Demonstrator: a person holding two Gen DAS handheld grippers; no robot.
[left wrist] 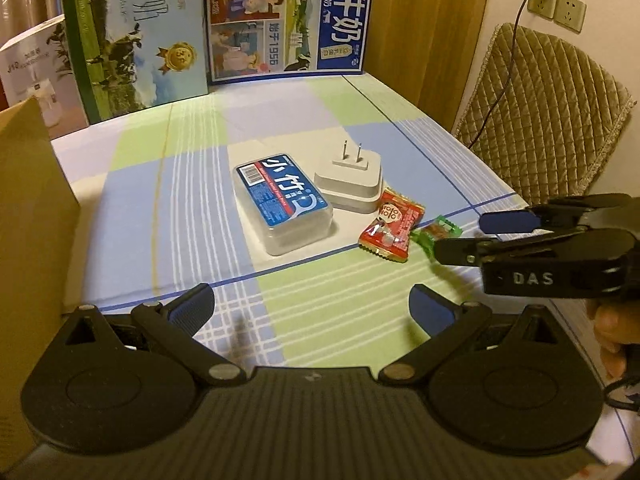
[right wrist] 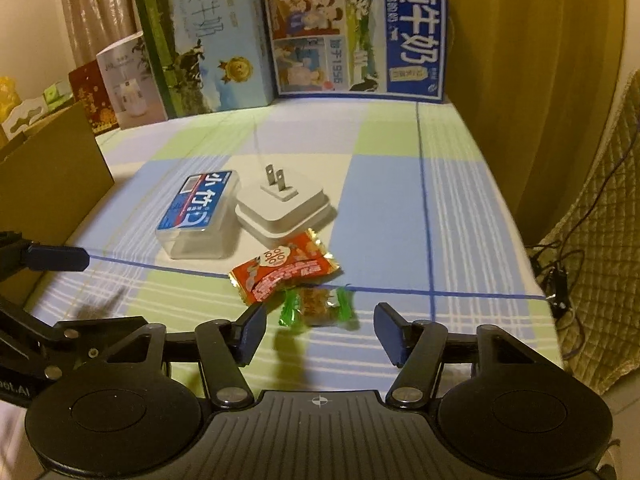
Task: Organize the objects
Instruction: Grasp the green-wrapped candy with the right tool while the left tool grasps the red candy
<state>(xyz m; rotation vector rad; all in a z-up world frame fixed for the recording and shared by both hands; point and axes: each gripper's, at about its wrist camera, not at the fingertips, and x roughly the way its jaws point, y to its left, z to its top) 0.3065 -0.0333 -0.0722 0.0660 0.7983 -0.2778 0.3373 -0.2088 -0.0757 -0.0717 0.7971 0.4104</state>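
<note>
Four small things lie mid-tabletop [right wrist: 460, 200]; the green candy [right wrist: 318, 306] sits nearest, just ahead of the right hand-held gripper [right wrist: 320, 334], spread wide, as is the left hand-held gripper [left wrist: 310, 312]. Closing carelessly could snag the overlapping red packet [right wrist: 286, 268] too.

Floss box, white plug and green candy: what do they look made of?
Floss box: clear rigid plastic, seemingly; see-through walls, glossy label.
White plug: matte white plastic with two metal prongs.
Green candy: thin crinkly transparent film, probably cellophane; contents show through.
</note>
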